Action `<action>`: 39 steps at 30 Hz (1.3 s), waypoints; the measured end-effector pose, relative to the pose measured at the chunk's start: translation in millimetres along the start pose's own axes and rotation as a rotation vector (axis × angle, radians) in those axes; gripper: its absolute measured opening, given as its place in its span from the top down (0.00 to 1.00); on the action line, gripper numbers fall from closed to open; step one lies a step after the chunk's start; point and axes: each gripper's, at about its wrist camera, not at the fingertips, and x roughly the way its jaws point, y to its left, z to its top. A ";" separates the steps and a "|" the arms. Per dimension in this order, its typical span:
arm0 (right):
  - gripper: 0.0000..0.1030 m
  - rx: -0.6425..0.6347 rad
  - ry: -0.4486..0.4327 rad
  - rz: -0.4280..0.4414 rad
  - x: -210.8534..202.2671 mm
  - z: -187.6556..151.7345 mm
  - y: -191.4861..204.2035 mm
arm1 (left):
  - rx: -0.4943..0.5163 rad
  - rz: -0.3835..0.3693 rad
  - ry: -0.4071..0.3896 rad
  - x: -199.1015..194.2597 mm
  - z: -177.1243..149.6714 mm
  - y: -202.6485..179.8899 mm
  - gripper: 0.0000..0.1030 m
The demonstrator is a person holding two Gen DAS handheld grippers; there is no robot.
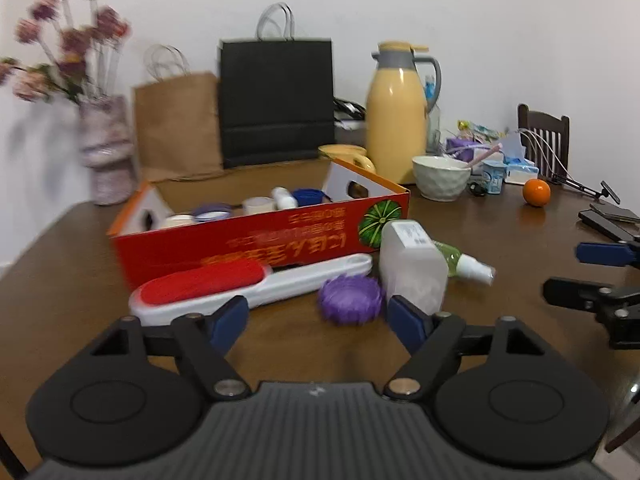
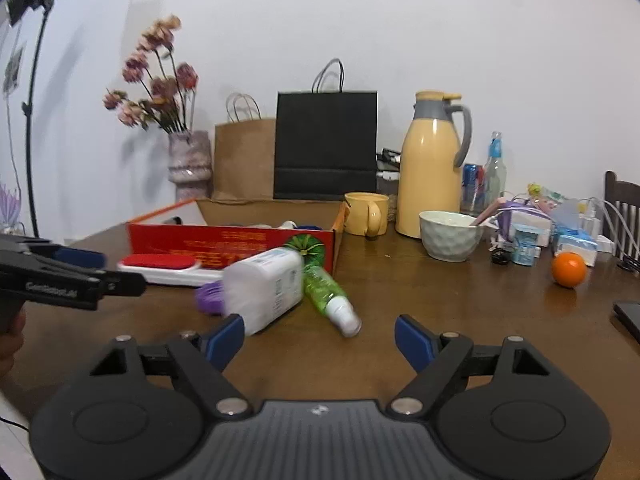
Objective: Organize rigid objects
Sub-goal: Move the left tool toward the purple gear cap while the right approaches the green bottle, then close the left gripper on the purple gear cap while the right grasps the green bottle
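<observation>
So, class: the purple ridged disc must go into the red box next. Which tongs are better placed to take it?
Left. The left tongs are open, with the purple disc just ahead between their tips. The right tongs face the green spray bottle; the white container blocks the disc.

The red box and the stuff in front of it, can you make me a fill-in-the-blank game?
1. The lint brush lying in front of the red box has a pad colored ____.
2. The round ridged lid on the table is colored ____.
3. The green spray bottle is not upright; it is lying on its ____.
4. The left gripper has its jaws ____.

Missing words: red; purple; side; open
</observation>
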 end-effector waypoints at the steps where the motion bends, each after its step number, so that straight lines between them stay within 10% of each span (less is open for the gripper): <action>1: 0.25 0.009 0.023 0.003 15.1 4.8 -5.6 | 0.006 0.013 0.013 15.7 5.4 -2.0 0.27; 14: 0.37 -0.028 0.207 0.072 141.7 34.0 -22.2 | 0.032 -0.054 0.153 97.9 14.1 -6.8 0.35; 22: 0.64 0.007 0.269 0.150 169.1 34.5 -23.2 | 0.007 -0.091 0.166 111.1 14.9 -4.8 0.72; 39: 0.70 0.012 0.209 0.085 92.4 11.8 -26.6 | -0.025 -0.030 0.107 39.9 -7.8 2.7 0.86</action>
